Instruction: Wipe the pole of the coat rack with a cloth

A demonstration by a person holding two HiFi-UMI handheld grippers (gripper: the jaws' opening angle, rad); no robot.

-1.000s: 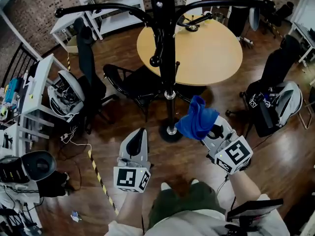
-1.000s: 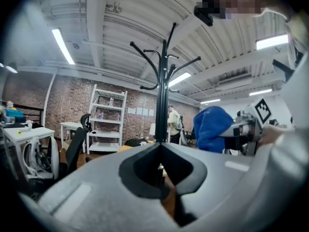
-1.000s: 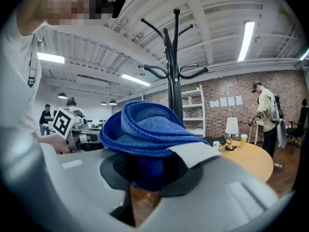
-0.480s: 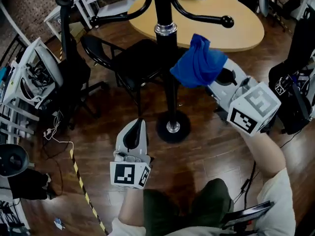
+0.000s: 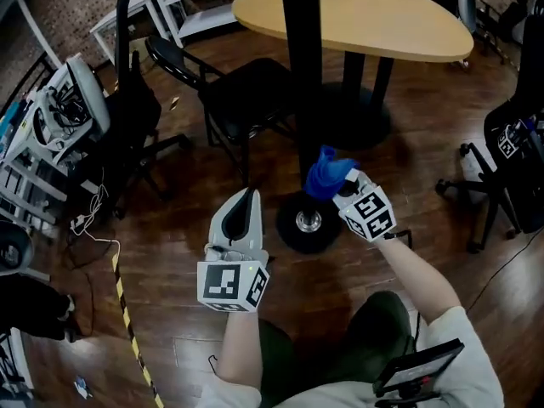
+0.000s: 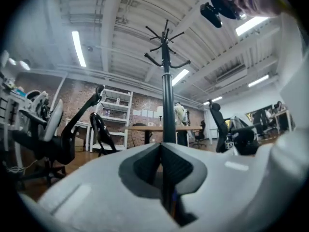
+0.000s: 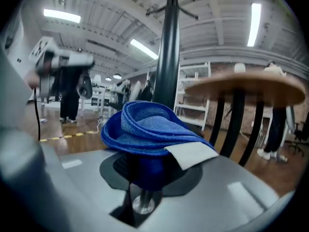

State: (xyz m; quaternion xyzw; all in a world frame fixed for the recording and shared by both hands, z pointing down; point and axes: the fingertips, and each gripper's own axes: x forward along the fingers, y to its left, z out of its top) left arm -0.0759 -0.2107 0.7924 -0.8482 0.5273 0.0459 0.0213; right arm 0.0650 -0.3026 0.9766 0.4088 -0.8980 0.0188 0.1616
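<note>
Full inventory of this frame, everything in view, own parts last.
black metal coat rack pole: one, black, centre, on a round base on the floor
blue cloth: one, blue, at the pole's lower end
round wooden table: one, tan, behind the pole
black chairs: three seen, black, left, beside the pole, right edge
white shelf unit: one, white, top left
yellow-black floor tape: one strip, lower left
left hand-held gripper: one, white, jaws together, empty
right hand-held gripper: one, white, shut on the cloth
</note>
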